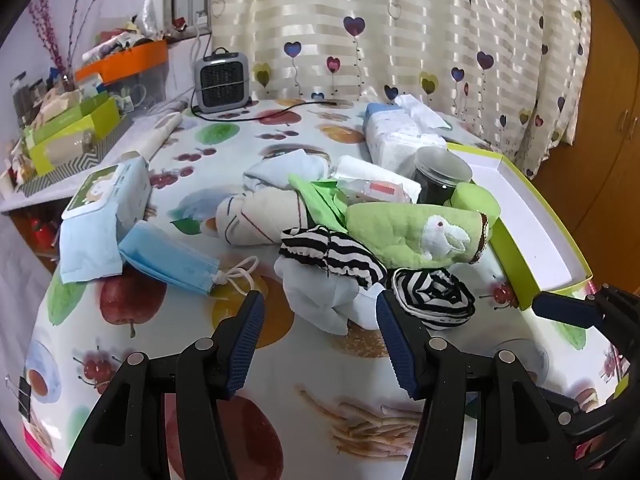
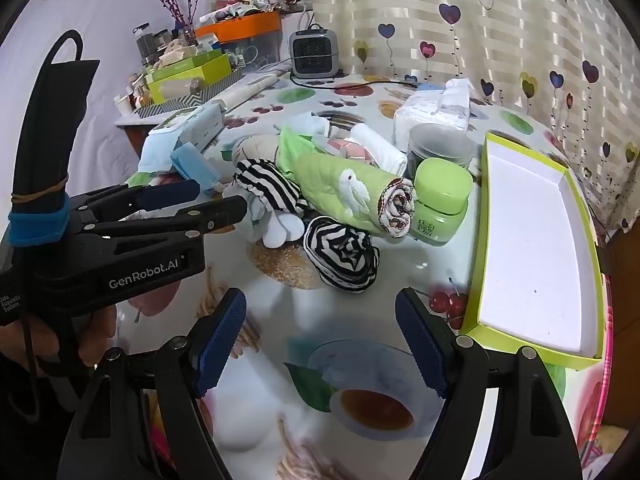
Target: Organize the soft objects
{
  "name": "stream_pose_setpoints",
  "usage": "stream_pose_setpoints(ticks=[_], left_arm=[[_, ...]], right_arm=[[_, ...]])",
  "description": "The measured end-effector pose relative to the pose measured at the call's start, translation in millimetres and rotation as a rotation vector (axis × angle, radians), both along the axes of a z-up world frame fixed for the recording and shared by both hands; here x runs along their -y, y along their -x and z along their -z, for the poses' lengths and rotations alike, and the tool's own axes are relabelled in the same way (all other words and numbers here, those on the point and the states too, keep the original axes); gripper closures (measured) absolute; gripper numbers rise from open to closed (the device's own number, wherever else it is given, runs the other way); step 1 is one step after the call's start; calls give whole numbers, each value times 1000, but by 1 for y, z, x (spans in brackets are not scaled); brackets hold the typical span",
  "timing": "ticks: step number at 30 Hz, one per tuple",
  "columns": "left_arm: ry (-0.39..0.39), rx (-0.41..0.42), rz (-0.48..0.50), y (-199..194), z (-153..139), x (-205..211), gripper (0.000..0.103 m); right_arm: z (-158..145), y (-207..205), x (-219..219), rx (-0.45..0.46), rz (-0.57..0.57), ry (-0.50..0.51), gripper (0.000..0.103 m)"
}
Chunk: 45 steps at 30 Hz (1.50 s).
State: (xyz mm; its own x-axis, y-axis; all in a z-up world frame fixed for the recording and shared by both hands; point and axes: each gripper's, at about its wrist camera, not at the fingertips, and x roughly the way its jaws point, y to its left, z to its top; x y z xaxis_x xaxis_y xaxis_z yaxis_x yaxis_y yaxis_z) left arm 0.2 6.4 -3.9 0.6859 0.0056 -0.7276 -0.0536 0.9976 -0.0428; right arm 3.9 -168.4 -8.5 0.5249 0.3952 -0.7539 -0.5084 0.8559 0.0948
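Two striped black-and-white socks (image 2: 342,258), one balled, beside rolled green towel (image 2: 352,192).

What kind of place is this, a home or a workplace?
Most likely a room in a home. A curtain printed with hearts hangs behind a table covered in a fruit-print cloth, a small grey fan heater stands at the back, and a side shelf holds cluttered household boxes.

The dark jar (image 1: 442,176) stands half hidden behind the rolled green towel (image 1: 416,236); its contents are unreadable.
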Motion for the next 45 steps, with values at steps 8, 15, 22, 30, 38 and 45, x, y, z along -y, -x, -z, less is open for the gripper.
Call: stream_pose_setpoints(ticks=[8, 15, 22, 30, 38, 45], left_arm=[[-7, 13, -2, 0, -1, 2, 46], [-3, 12, -3, 0, -1, 4, 46], [8, 6, -1, -1, 0, 3, 46], [20, 3, 1, -2, 2, 4, 46], [26, -5, 2, -3, 6, 7, 46], [27, -6, 2, -3, 6, 7, 46]], right_arm=[[-1, -1, 1, 2, 3, 1, 26], [-1, -2, 1, 2, 4, 0, 26], [-1, -2, 1, 3, 3, 0, 26], [-2, -3, 3, 1, 4, -4, 26], [-2, -3, 4, 0, 4, -6, 26], [-2, -4, 4, 0, 5, -6, 26]])
